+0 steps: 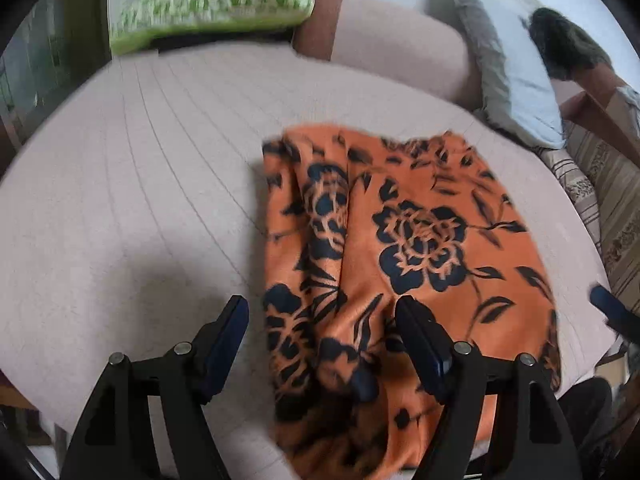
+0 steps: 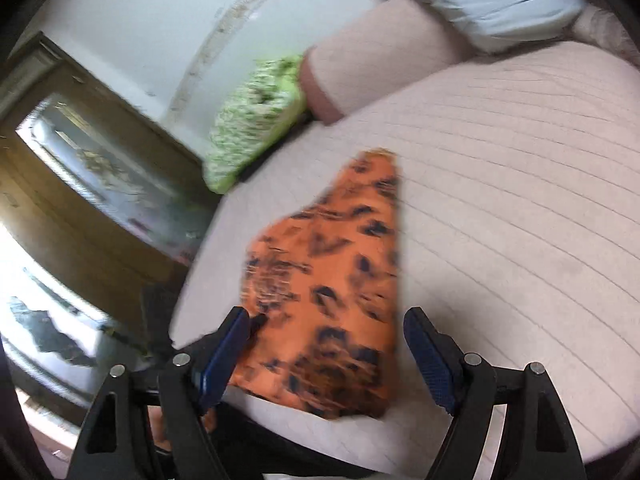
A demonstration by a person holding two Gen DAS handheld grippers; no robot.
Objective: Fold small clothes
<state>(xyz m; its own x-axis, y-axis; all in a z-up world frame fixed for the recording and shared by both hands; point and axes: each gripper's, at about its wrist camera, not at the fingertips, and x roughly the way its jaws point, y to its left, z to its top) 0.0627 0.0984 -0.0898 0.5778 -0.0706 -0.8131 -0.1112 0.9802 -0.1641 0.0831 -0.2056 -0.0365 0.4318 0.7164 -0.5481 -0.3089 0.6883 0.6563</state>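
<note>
Orange floral garment (image 1: 404, 248) lies on the pink quilted bed cover (image 1: 132, 200), directly ahead of the left gripper (image 1: 322, 312) and between the fingers of the right gripper (image 2: 324, 322). Both grippers are released, holding nothing. Judged partly folded; further folds remain. No legible writing or labels

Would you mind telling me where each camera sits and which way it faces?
Left wrist: on the left gripper, open, facing the orange floral garment on the pink bed.
Right wrist: on the right gripper, open over that garment's corner, facing a green pillow.
Shared: garment, bed, pillow.
</note>
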